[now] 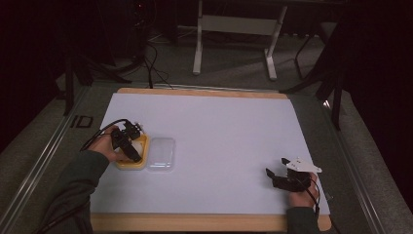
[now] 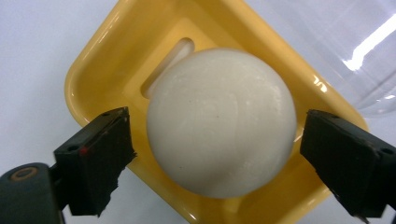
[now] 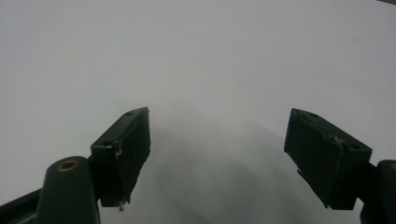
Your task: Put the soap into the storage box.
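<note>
**Left gripper poised over soap in yellow dish; right gripper idle**

Your right gripper (image 1: 278, 176) sits nearest you, at about 4 o'clock on the white table sheet (image 1: 219, 126), low over bare surface. In the right gripper view its jaws stand wide apart with nothing between them, only the sheet beneath.

Your left gripper (image 1: 129, 146) is at about 8 o'clock on the sheet, held above the yellow soap dish (image 1: 131, 163). In the left gripper view the jaws are spread wide, one at either side of the round white soap (image 2: 222, 123); a narrow gap shows between each pad and the soap, so they hold nothing. The soap lies inside the dish, over the slotted recess in its floor, and fills most of it.

A clear plastic lid (image 1: 161, 153) lies flat on the sheet just beside the dish, at its 3 o'clock side; whether the two touch cannot be told.

Beyond the table's far edge, toward 12 o'clock, a white desk frame (image 1: 234, 29) stands on the floor, with cables (image 1: 153, 58) trailing near 11 o'clock.
</note>
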Tool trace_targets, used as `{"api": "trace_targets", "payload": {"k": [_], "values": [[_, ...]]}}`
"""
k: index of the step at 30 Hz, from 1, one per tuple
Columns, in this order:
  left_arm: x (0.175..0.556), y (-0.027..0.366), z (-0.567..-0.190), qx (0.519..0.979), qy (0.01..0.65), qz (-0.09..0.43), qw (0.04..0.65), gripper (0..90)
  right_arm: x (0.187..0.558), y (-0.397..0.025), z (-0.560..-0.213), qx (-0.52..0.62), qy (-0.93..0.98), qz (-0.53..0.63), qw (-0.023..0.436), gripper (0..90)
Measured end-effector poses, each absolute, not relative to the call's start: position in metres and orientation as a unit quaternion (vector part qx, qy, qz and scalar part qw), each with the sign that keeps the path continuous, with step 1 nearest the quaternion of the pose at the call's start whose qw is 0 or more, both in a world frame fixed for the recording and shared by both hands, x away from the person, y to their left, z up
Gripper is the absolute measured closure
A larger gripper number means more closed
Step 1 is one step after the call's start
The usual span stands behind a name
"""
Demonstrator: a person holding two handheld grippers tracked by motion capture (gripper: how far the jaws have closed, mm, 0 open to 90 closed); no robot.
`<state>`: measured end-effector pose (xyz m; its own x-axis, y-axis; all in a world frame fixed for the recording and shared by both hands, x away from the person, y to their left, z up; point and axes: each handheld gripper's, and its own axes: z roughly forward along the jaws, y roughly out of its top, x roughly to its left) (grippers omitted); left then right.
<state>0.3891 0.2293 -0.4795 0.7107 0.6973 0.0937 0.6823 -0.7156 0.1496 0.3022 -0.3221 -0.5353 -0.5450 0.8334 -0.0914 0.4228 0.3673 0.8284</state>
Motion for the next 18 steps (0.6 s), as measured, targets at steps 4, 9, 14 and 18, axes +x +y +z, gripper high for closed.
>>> {"api": "trace_targets", "payload": {"k": [4,9,14,18], "values": [[0.387,0.229,-0.474,0.925,0.367,0.072,0.064,12.6,0.302,-0.322,-0.535,0.4,0.785,0.395,0.26,22.2],[0.385,0.228,-0.463,0.926,0.361,0.082,0.079,14.8,0.302,-0.322,-0.535,0.399,0.786,0.395,0.26,22.2],[0.383,0.222,-0.454,0.928,0.35,0.084,0.094,15.6,0.302,-0.322,-0.535,0.399,0.786,0.395,0.26,22.2],[0.381,0.215,-0.449,0.931,0.34,0.087,0.105,16.9,0.302,-0.322,-0.535,0.4,0.785,0.395,0.26,22.2]]}}
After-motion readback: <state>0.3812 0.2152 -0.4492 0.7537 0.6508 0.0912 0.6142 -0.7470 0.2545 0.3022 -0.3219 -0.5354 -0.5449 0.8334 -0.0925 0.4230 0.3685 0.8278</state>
